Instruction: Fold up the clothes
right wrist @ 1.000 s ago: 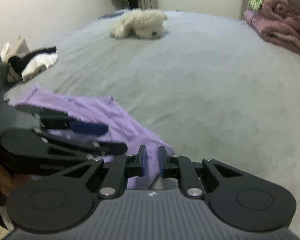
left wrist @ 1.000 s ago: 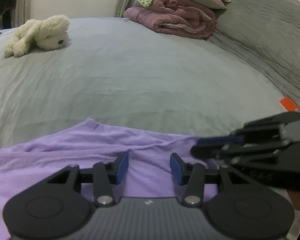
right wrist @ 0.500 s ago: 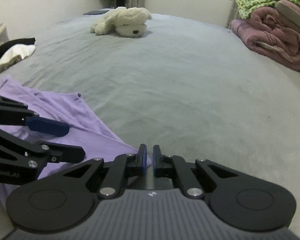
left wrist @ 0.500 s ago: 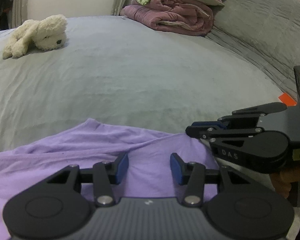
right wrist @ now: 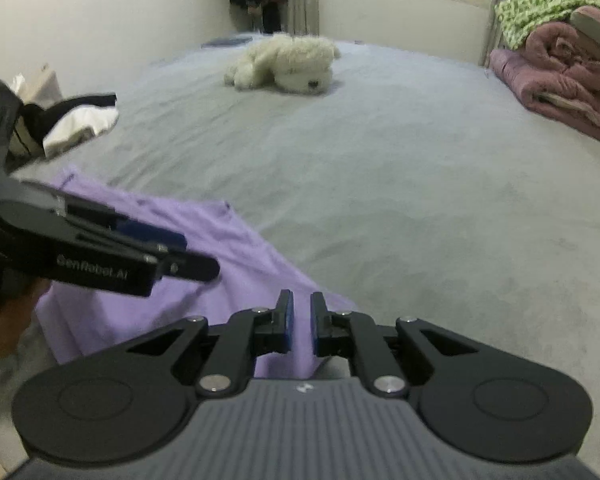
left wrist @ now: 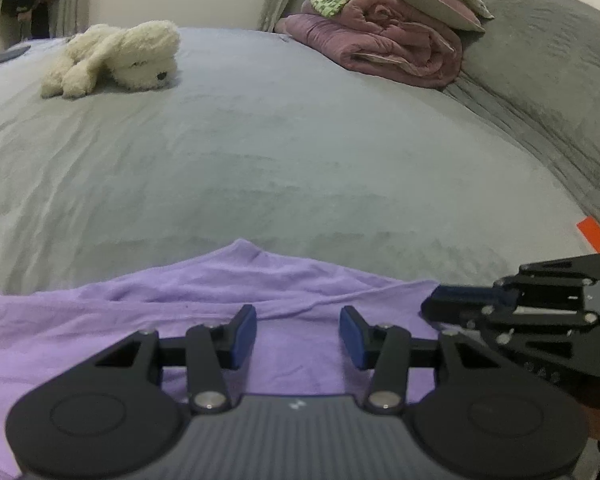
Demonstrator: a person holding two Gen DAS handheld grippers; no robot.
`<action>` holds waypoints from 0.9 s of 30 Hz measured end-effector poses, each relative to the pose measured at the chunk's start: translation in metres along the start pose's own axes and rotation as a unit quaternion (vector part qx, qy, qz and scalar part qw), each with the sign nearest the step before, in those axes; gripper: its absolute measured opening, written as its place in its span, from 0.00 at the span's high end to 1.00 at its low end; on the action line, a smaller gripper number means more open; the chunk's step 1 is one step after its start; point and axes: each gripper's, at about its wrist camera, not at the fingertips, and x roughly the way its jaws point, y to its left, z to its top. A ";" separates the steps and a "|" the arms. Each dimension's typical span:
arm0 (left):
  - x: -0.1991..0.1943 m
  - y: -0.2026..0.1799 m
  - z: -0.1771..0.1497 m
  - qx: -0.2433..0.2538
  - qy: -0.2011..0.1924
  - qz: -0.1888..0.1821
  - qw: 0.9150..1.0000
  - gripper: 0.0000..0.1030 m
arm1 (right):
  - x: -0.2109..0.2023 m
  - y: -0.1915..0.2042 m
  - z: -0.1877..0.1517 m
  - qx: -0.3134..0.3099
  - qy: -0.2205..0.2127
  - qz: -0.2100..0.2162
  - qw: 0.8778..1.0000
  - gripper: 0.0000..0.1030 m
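Left gripper (left wrist: 298, 334) half open over the purple garment (left wrist: 140, 320), gripping nothing; right gripper (right wrist: 301, 320) jaws opening from near shut at its right edge, whether cloth lies between them I cannot tell. One garment, spread on the grey bed (left wrist: 280, 152) at the near edge: likely light, limp and prone to bunching, best pinched at a corner or hem. Also one plush dog (right wrist: 288, 64), one bedding stack (left wrist: 392, 36).

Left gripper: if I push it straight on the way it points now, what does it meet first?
Most likely the purple garment lying under and just ahead of the left gripper, then the grey bed cover beyond it. Depth is hard to judge here.
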 end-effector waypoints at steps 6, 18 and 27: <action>-0.001 0.000 -0.001 0.001 -0.005 0.008 1.000 0.54 | 0.000 -0.003 -0.001 0.024 0.001 -0.020 0.999 0.92; -0.009 0.010 -0.005 0.013 -0.011 0.036 0.999 0.54 | -0.003 0.016 -0.005 0.003 0.006 -0.025 1.000 0.86; -0.015 0.020 -0.009 0.011 -0.014 0.062 0.998 0.54 | -0.005 0.027 -0.011 -0.012 0.006 -0.034 0.999 0.84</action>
